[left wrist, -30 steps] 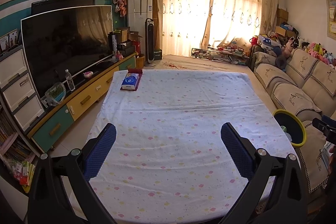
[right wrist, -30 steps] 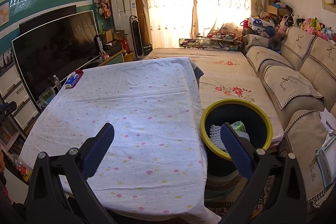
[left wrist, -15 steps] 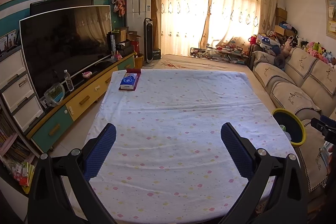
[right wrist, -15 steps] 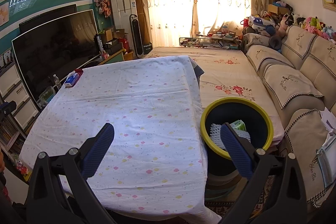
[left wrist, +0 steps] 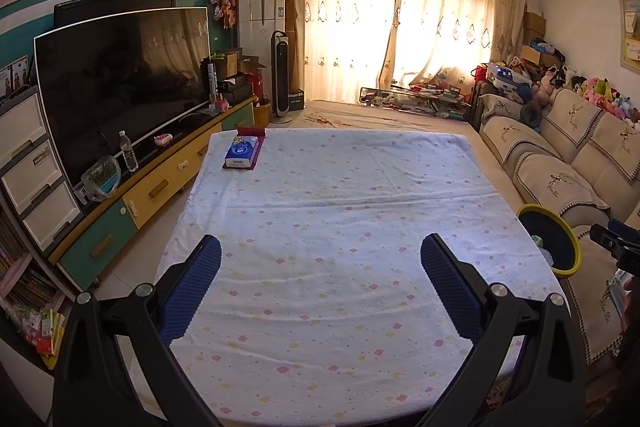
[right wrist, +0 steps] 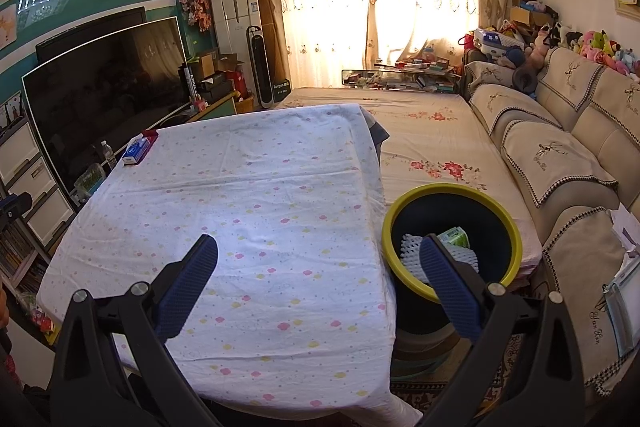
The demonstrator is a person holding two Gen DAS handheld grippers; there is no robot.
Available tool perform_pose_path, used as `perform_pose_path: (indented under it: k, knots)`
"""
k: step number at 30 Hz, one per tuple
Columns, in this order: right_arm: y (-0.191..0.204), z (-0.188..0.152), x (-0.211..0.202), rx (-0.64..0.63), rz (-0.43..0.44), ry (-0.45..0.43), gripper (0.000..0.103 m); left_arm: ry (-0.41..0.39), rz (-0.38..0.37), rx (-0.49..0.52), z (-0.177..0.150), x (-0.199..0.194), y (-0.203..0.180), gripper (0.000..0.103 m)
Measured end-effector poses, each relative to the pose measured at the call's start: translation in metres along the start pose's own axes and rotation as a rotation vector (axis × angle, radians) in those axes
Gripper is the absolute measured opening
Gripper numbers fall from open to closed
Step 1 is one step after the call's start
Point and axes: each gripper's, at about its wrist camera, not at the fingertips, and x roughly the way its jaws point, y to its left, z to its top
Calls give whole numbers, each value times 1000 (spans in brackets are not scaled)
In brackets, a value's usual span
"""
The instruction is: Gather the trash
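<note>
Almost nothing is seen to have shifted over the last second: both the left gripper [left wrist: 320, 263] and right gripper [right wrist: 318, 263] are held spread and empty above the tablecloth [right wrist: 256, 203], while trash [right wrist: 436, 251] lies inside the yellow-rimmed bin [right wrist: 516, 247] at the table's right, so collection is judged finished.

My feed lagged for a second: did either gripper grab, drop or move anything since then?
No. Both the left gripper and the right gripper stay open and empty, with only a slight drift of view. The bin still holds the white mesh and green carton; the tissue pack sits unmoved.
</note>
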Motion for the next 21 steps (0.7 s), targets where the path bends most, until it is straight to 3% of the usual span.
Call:
perform_pose_path:
  k: [8, 13, 17, 21]
  knots:
    - [1, -9, 9, 4, 7, 15, 96, -7, -56, 4, -1, 6, -3, 98]
    - [9, 0, 22, -24, 22, 36, 96, -4, -29, 66, 9, 23, -10, 98]
    - [22, 24, 50, -67, 56, 59, 96, 68, -6, 30, 32, 70, 5, 98]
    - [36, 55, 112, -64, 115, 120, 96, 136, 40, -20, 52, 144, 30, 98]
